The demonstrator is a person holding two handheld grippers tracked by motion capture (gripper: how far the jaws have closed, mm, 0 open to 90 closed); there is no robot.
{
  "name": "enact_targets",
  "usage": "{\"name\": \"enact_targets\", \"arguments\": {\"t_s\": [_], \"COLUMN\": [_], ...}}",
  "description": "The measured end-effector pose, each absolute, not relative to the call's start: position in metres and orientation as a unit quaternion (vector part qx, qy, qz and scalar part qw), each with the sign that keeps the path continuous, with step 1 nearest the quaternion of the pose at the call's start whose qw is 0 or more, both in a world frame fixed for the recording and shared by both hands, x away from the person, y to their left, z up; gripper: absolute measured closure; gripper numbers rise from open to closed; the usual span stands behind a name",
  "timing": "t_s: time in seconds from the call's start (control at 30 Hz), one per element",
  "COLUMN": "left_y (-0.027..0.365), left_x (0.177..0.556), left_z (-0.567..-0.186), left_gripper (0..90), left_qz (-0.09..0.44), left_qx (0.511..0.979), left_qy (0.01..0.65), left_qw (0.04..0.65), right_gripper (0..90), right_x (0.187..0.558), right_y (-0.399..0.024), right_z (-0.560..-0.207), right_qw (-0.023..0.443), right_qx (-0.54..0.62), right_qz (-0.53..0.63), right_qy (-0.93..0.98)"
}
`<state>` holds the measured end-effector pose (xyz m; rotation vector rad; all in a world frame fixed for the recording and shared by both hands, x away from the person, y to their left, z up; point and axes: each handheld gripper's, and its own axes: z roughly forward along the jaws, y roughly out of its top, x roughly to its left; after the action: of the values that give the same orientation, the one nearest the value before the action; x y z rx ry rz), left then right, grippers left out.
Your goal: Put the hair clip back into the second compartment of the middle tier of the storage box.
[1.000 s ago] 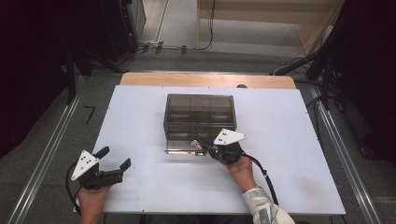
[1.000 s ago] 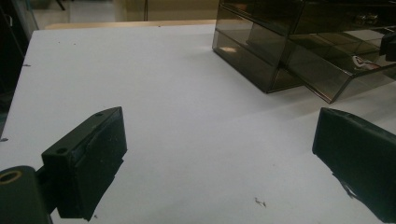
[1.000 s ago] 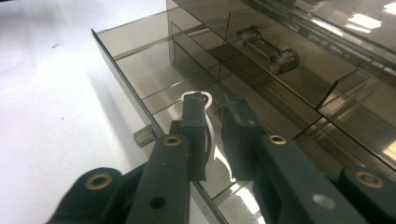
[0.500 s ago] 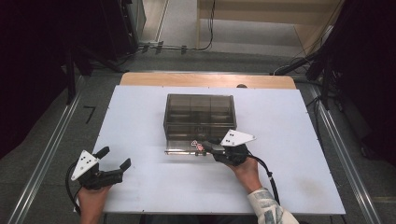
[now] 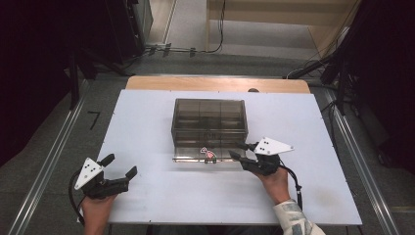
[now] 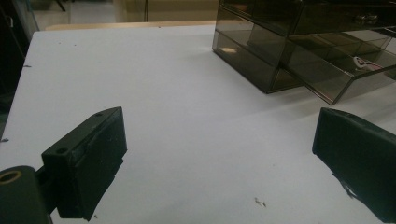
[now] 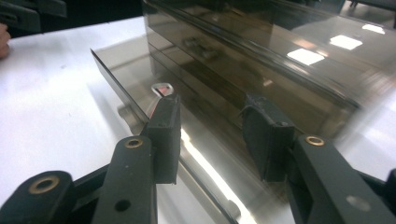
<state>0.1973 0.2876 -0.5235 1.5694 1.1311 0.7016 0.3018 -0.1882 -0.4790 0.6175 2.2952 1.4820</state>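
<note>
A smoky see-through drawer box point(image 5: 209, 117) stands mid-table, its bottom drawer point(image 5: 191, 152) pulled out toward me. A small pink and white item point(image 5: 209, 154) lies in that drawer, also seen in the right gripper view point(image 7: 161, 88) and the left gripper view point(image 6: 366, 63). My right gripper point(image 5: 238, 150) is at the drawer's right end; its jaws have just been opening. In the right gripper view point(image 7: 212, 116) the drawer's rim runs between the jaws and the pads press on nothing. My left gripper point(image 5: 119, 165) rests at the table's front left, wide open and empty point(image 6: 224, 128).
The white table top point(image 5: 147, 122) has a wooden strip point(image 5: 215, 84) along its far edge. Dark stands and cables surround the table on the floor. A cable trails from the right gripper toward the front edge.
My right gripper has drawn back to the right, away from the pink item in the drawer, and its jaws have spread apart. The left gripper has stayed put.
</note>
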Motion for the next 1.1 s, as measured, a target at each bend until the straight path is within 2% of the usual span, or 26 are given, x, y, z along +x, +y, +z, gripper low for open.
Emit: {"name": "enact_targets", "arguments": {"t_s": [0.57, 1.1], "left_y": [0.287, 0.287], "left_x": [0.197, 0.197], "left_z": [-0.523, -0.523], "left_gripper": [3.2, 3.2], "left_qz": [0.293, 0.293], "left_qx": [0.653, 0.653], "left_qy": [0.471, 0.471], "left_qw": [0.515, 0.516], "right_gripper": [47.0, 32.4], "right_x": [0.290, 0.281], "right_y": [-0.255, -0.309], "right_z": [-0.486, -0.491], "right_qw": [0.180, 0.204], "right_qx": [0.242, 0.285], "right_qz": [0.523, 0.516], "right_qy": [0.797, 0.782]}}
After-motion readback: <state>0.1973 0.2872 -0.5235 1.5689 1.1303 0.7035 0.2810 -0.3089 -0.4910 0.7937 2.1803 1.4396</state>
